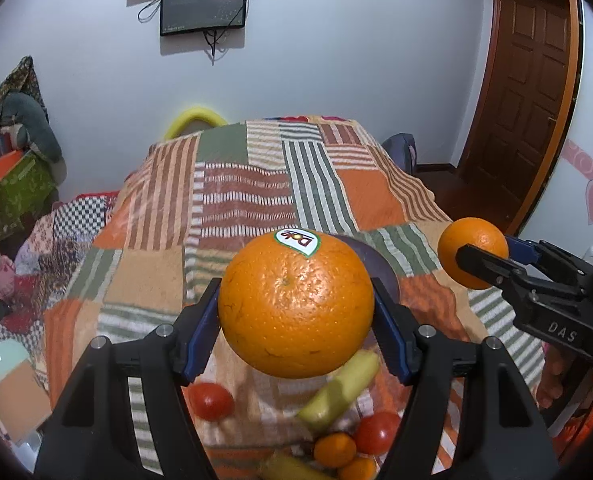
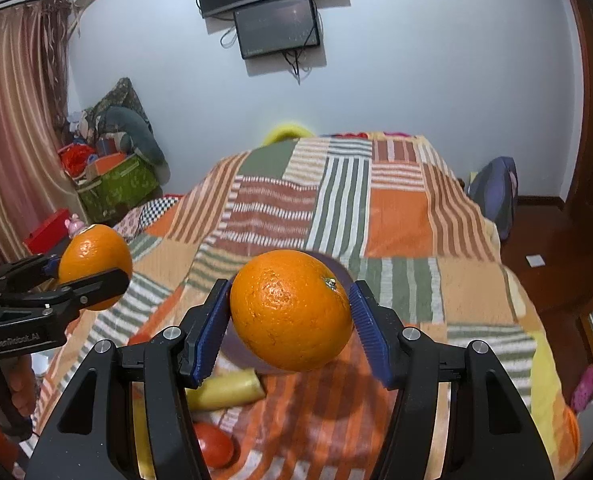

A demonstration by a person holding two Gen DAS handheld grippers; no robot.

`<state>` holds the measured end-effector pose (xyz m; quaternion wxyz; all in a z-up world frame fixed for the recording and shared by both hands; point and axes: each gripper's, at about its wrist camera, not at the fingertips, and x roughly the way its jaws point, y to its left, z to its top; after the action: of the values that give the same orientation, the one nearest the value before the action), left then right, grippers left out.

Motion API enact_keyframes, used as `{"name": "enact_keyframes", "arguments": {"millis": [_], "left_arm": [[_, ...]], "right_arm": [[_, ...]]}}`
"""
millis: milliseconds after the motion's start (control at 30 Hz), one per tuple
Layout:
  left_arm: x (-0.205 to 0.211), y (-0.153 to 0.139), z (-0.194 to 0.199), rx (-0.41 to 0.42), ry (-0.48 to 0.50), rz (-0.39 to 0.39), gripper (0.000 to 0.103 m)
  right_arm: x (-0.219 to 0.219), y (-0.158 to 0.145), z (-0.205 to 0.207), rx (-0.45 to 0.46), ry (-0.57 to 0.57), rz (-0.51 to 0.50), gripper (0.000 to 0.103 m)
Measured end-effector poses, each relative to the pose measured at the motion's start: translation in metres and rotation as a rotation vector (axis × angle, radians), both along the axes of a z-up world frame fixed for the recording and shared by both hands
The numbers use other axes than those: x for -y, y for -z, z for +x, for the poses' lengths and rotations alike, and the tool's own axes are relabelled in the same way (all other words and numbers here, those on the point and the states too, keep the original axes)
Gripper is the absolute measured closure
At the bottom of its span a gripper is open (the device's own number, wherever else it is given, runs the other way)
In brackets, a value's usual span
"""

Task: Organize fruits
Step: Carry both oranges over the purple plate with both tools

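Note:
My left gripper (image 1: 296, 308) is shut on a large orange with a Dole sticker (image 1: 295, 304) and holds it above the bed. My right gripper (image 2: 292, 320) is shut on a second orange (image 2: 291, 310), also in the air. Each shows in the other's view: the right gripper's orange (image 1: 472, 252) at the right, the left gripper's orange (image 2: 95, 266) at the left. Below on the blanket lie two tomatoes (image 1: 210, 400), a banana (image 1: 338, 392) and small oranges (image 1: 334, 449). A purple plate (image 1: 370, 260) sits just behind the held fruit.
A patchwork striped blanket (image 1: 256, 184) covers the bed. A green box of clutter (image 2: 116, 188) stands at the left by the curtain. Two screens (image 1: 202, 4) hang on the wall. A wooden door (image 1: 524, 92) is at the right.

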<state>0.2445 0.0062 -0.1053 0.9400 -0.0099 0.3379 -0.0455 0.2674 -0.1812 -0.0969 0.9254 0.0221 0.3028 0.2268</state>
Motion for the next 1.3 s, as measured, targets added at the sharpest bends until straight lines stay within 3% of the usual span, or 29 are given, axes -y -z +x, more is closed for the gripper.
{"name": "enact_keyframes", "arguments": {"millis": [267, 567, 1067, 1300], "left_arm": [[-0.002, 0.003, 0.039, -0.015, -0.011, 0.001, 0.034], [-0.015, 0.025, 0.091, -0.108, -0.019, -0.024, 0.034], [-0.006, 0.088, 0.164, -0.268, 0.004, -0.021, 0.034], [0.003, 0.122, 0.186, -0.339, 0.013, 0.018, 0.034]], "right_arm": [[-0.013, 0.003, 0.030, 0.017, -0.011, -0.013, 0.046], [-0.029, 0.020, 0.060, -0.009, -0.033, -0.037, 0.046], [-0.046, 0.067, 0.113, -0.132, -0.077, -0.155, 0.046], [-0.051, 0.095, 0.125, -0.206, -0.104, -0.207, 0.045]]}}
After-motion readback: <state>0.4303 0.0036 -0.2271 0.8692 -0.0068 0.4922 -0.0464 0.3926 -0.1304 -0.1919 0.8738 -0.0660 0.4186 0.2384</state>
